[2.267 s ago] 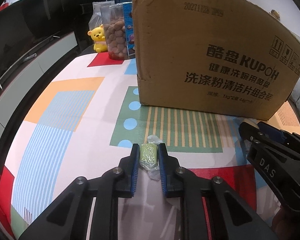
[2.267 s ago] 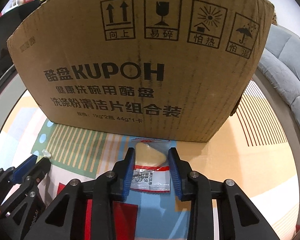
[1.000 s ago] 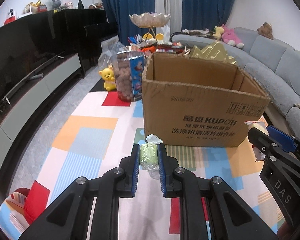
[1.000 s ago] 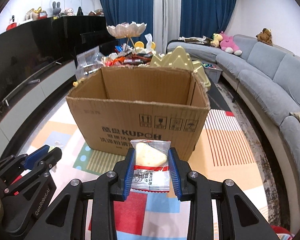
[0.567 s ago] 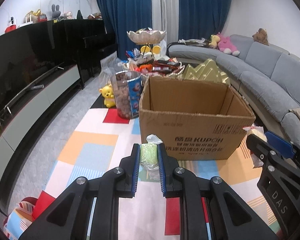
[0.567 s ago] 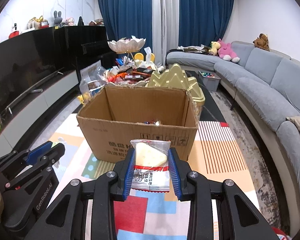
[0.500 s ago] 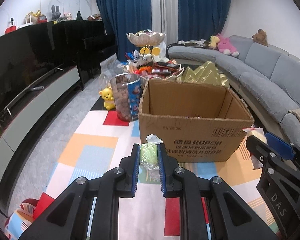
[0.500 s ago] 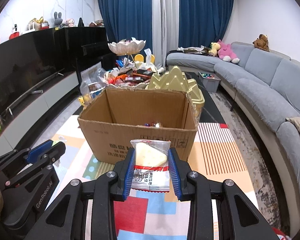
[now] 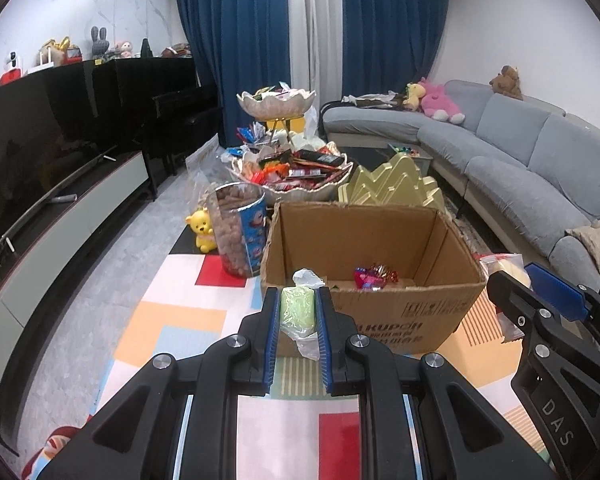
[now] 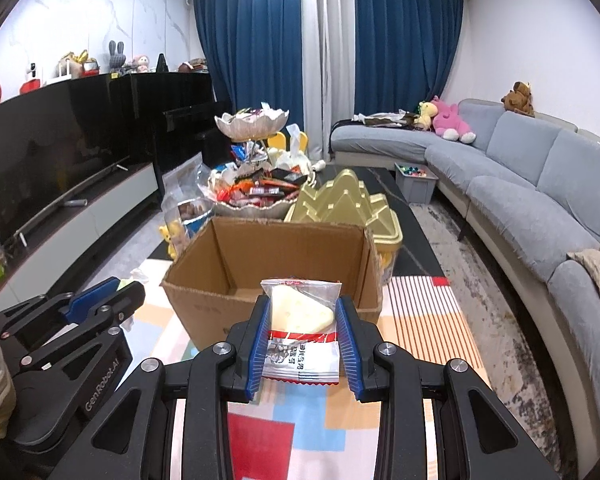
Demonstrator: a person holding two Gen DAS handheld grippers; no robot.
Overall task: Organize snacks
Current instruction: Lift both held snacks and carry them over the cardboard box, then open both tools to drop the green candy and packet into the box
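A small green snack (image 9: 297,312) in a clear wrapper sits at lower centre of the left wrist view, pinched between the pads of the left gripper (image 9: 297,338), its long axis pointing away along the fingers; a loose twist of wrapper sticks up at its far end. In the right wrist view, a clear packet holding a pale yellow wedge (image 10: 301,330), with a red and white label at its near end, is pinched across its width by the right gripper (image 10: 302,350); it too runs lengthwise along the fingers.

The relation that matters: an open cardboard box (image 9: 372,280) stands directly beyond and below both snacks, its mouth facing up; a few wrapped sweets (image 9: 374,276) lie on its floor. Each gripper is held short of the near wall, so the drop seems to need a reach forward over the rim; neither is clearly nearer.

The box rests on a tabletop with a colourful patterned cover (image 9: 172,328); behind it stand a jar of brown snacks (image 9: 238,232), a heaped bowl of sweets (image 9: 296,172) and a gold tray (image 10: 348,204); a grey sofa (image 10: 540,184) curves along the right.
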